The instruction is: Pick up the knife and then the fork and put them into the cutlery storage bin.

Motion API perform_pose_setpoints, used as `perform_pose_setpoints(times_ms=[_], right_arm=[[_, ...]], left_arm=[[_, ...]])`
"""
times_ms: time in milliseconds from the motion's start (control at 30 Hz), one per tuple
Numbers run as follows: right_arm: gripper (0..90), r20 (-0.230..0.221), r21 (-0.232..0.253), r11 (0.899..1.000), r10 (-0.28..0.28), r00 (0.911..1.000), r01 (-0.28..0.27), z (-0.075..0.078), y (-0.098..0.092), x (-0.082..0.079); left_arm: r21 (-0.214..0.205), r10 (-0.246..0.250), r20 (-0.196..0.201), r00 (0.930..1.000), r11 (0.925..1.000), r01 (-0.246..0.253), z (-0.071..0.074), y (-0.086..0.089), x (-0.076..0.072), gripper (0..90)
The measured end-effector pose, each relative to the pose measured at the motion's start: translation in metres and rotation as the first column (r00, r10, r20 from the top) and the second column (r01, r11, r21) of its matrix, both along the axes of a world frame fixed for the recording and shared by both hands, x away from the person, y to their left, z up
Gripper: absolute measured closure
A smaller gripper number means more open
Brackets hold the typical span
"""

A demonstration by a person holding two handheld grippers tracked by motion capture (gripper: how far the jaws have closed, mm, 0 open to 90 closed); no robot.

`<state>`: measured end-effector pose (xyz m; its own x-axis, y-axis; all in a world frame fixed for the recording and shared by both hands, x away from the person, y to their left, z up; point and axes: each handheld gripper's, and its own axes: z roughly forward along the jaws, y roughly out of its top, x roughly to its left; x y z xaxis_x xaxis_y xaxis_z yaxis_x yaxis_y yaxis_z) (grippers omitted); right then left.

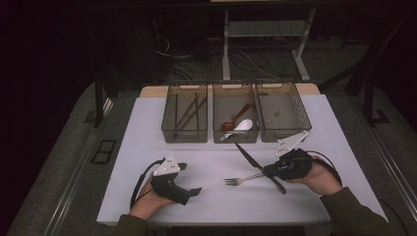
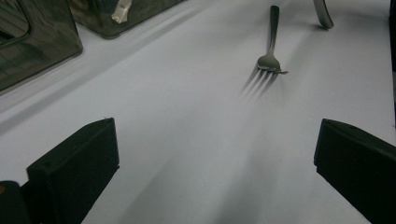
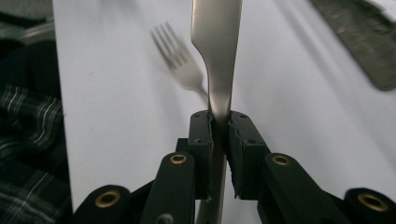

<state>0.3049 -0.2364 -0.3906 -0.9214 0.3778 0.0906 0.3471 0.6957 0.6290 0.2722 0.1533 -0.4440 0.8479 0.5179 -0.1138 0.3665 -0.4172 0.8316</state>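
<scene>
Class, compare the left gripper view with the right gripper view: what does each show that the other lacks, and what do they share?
Left gripper view: the left gripper with its jaws wide apart, holding nothing. Right gripper view: the right gripper with its jaws clamped on a knife, and plaid fabric at the left edge. Shared: the fork lying on the white table, and what looks like a mesh bin at an edge.
</scene>
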Motion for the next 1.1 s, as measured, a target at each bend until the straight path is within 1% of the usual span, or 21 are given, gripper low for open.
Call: perform_pose_setpoints(times_ms=[33, 67, 100, 200, 367, 533, 667, 833, 900, 1000, 1067, 1100], right_arm=[[79.8, -0.007, 0.017, 1.0, -0.023, 0.9997, 0.023, 0.001, -0.002, 0.0], [79.8, -0.002, 0.029, 0.999, -0.036, 0.9994, 0.036, 0.001, -0.004, 0.001], [79.9, -0.005, 0.048, 0.997, -0.06, 0.9982, 0.06, 0.002, -0.006, 0.001], [79.9, 0.009, 0.084, 0.992, -0.094, 0.9955, 0.093, 0.005, -0.012, 0.004], [80.0, 0.02, 0.149, 0.978, -0.149, 0.9887, 0.144, 0.008, -0.024, 0.009], [79.9, 0.022, 0.199, 0.963, -0.192, 0.9811, 0.184, 0.013, -0.036, 0.015], [79.9, 0.033, 0.239, 0.944, -0.24, 0.9701, 0.226, 0.015, -0.044, 0.02], [79.9, 0.049, 0.272, 0.924, -0.292, 0.9552, 0.268, 0.021, -0.052, 0.026], [79.9, 0.057, 0.284, 0.917, -0.309, 0.9495, 0.281, 0.025, -0.056, 0.029], [79.9, 0.072, 0.307, 0.903, -0.337, 0.9388, 0.3, 0.03, -0.061, 0.032], [79.9, 0.081, 0.315, 0.896, -0.354, 0.9318, 0.313, 0.035, -0.065, 0.035], [79.9, 0.088, 0.321, 0.892, -0.365, 0.927, 0.32, 0.037, -0.067, 0.036]], left_arm=[[0.0, 0.001, 0.004, 1.0, 1.0, -0.001, 0.0, 0.0, 0.0, 0.0], [0.0, 0.001, 0.006, 1.0, 1.0, -0.001, 0.0, 0.001, 0.0, 0.0], [-0.002, 0.0, 0.006, 1.0, 1.0, 0.0, 0.0, 0.001, 0.0, 0.0], [0.001, -0.007, 0.003, 1.0, 1.0, 0.007, 0.0, 0.0, 0.0, 0.0], [0.004, -0.008, 0.001, 1.0, 1.0, 0.008, 0.0, 0.0, 0.0, 0.0], [-0.012, -0.001, -0.002, 1.0, 0.9999, 0.001, 0.001, 0.0, 0.0, 0.0], [-0.002, -0.001, -0.002, 1.0, 1.0, 0.001, 0.001, 0.001, 0.0, 0.0], [0.012, 0.009, -0.002, 1.0, 0.9999, -0.009, 0.0, 0.0, 0.0, 0.0], [0.011, 0.01, -0.003, 0.9999, 0.9999, -0.01, 0.0, -0.001, 0.0, 0.0], [0.007, 0.01, -0.004, 0.9999, 0.9999, -0.01, 0.0, -0.001, 0.0, 0.0], [0.005, 0.011, -0.007, 0.9999, 0.9999, -0.011, 0.0, -0.001, 0.0, 0.0], [0.006, 0.012, -0.01, 0.9999, 0.9999, -0.012, 0.0, -0.001, 0.0, 0.0]])
